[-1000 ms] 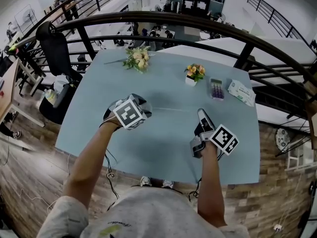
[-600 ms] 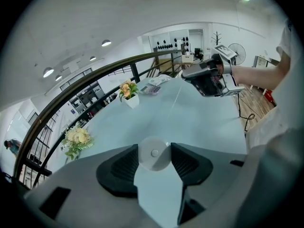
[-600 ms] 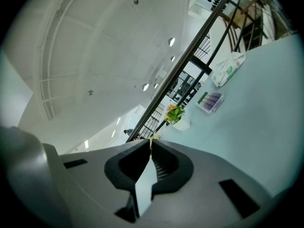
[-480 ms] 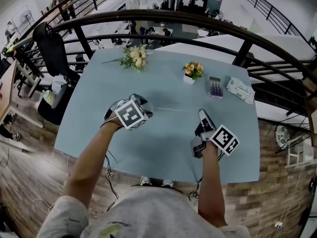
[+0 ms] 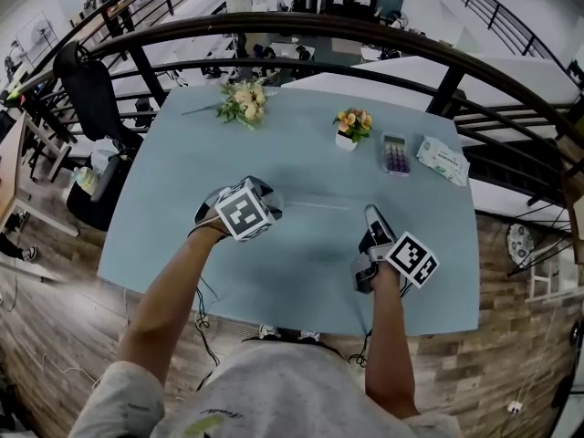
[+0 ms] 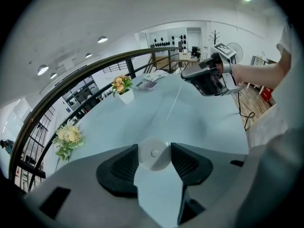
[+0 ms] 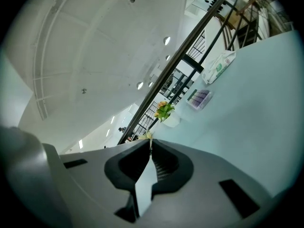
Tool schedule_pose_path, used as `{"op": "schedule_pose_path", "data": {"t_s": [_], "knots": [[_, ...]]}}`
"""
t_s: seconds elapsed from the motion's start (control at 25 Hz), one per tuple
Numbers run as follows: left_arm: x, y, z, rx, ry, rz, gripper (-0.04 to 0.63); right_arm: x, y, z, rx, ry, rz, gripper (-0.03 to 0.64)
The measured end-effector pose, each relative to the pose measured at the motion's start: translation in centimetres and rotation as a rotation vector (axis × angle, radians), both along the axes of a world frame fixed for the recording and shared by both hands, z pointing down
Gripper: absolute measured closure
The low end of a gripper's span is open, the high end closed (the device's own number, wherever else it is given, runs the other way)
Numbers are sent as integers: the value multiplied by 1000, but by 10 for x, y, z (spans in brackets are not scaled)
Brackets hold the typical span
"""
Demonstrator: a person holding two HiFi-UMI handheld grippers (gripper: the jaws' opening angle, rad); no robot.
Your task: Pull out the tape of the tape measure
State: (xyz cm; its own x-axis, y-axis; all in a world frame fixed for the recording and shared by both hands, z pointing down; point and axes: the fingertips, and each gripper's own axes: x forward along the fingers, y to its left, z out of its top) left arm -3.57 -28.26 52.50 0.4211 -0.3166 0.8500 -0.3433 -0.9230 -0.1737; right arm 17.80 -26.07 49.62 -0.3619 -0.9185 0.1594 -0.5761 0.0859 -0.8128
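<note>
Pale blue table (image 5: 301, 272) fills the head view, with a dark railing (image 5: 365, 36) arching across the top. Low in the left gripper view, the left gripper (image 6: 154, 148) has its fingers (image 6: 124, 167) clamped on the rim of the tape measure (image 6: 151, 162), a small round white case with a button (image 6: 155, 153) at its centre. The right gripper (image 7: 150, 144) has its fingers (image 7: 164, 161) pressed together, probably on the end of the tape (image 5: 315, 205), though the strip is too thin to make out there. It shows as a pale thin line across the middle of the head view, between the two grippers. I judge the case light, smooth and prone to twisting. Hold it by the rim, clear of the button, and take the limp, spring-loaded tape at its tip.
</note>
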Motion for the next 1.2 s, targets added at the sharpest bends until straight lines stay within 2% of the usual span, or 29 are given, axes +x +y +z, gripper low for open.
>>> {"op": "schedule_pose_path", "data": {"t_s": [0.52, 1.2], "knots": [[12, -3, 44, -55, -20, 30, 380, 9, -2, 39, -88, 68, 10, 598], [16, -16, 73, -91, -26, 22, 379, 6, -16, 74, -165, 211, -15, 598]]}}
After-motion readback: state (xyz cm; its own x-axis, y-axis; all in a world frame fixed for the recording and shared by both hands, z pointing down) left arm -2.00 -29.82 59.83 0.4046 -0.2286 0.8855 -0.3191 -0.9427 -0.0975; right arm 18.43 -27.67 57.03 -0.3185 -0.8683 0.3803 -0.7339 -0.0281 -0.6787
